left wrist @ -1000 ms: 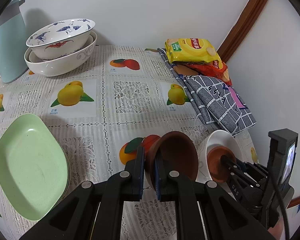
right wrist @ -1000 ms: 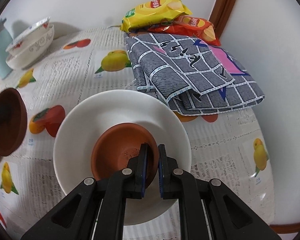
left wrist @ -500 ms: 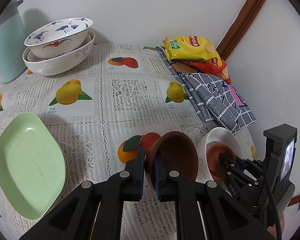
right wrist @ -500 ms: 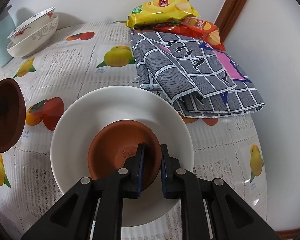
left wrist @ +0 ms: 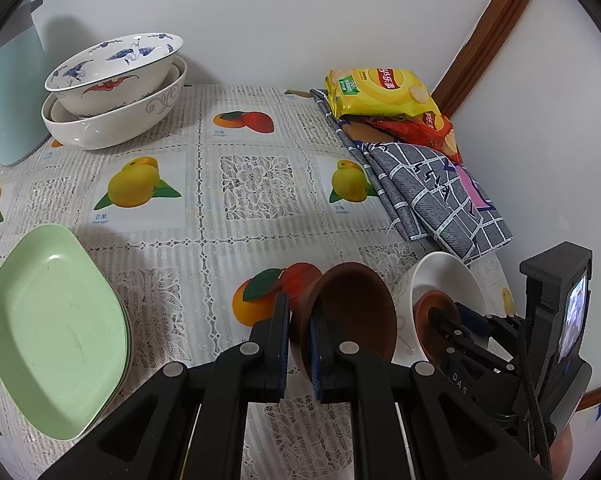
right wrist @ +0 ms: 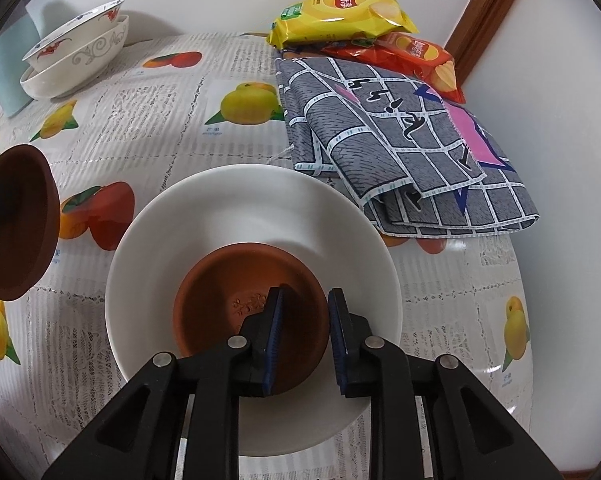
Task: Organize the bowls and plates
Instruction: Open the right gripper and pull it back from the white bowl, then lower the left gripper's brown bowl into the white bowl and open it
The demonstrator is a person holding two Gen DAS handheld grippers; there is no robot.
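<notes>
Brown saucer (right wrist: 236, 312) embossed, green plates (left wrist: 52, 332) left-view only

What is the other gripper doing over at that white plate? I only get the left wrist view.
Observer: Its own camera shows the right gripper opening its jaws; the rim of the small brown saucer stands between them, ungripped.
Operator: Is the saucer set down?
Observer: Yes, it lies flat in the white plate, toward the near side.
Operator: Anything on it?
Observer: A small flower stamp pressed into its middle.
</notes>
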